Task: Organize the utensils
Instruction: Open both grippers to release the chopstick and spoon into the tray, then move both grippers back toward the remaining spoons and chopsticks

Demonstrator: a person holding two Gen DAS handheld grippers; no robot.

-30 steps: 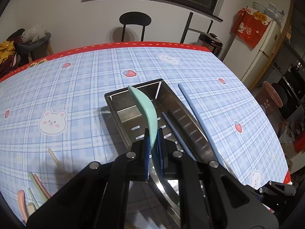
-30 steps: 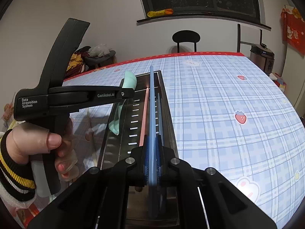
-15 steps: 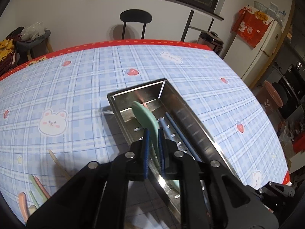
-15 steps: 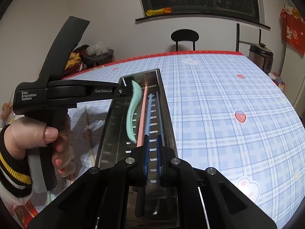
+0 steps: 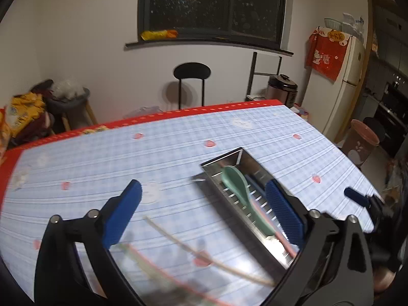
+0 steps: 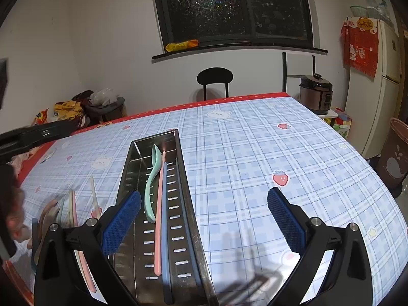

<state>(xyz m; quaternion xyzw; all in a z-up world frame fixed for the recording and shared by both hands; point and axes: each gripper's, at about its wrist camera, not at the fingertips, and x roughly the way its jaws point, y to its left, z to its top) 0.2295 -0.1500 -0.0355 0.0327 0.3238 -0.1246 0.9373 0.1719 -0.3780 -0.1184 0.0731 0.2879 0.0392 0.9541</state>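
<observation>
Right gripper [image 6: 204, 219]: jaws opening, nothing between them. Left gripper [image 5: 204, 213]: jaws opening, empty. Metal tray [image 6: 187, 188]: mid-table [image 6: 255, 153], holding green spoon [image 6: 150, 186], pink chopstick [image 6: 159, 216] and blue chopstick [image 6: 165, 242]. Loose utensils [image 6: 74, 206]: near the table's left edge. Chair [image 6: 214, 76]: beyond the far edge.

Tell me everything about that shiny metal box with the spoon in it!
The metal tray is a long, narrow, shiny trough that looks like stainless steel, with rows of slots cut in its floor. It lies flat on the checked tablecloth, its open side up. Inside lie a mint-green spoon, a pink chopstick and a blue chopstick, lengthwise and close together. Neither gripper touches it.
</observation>
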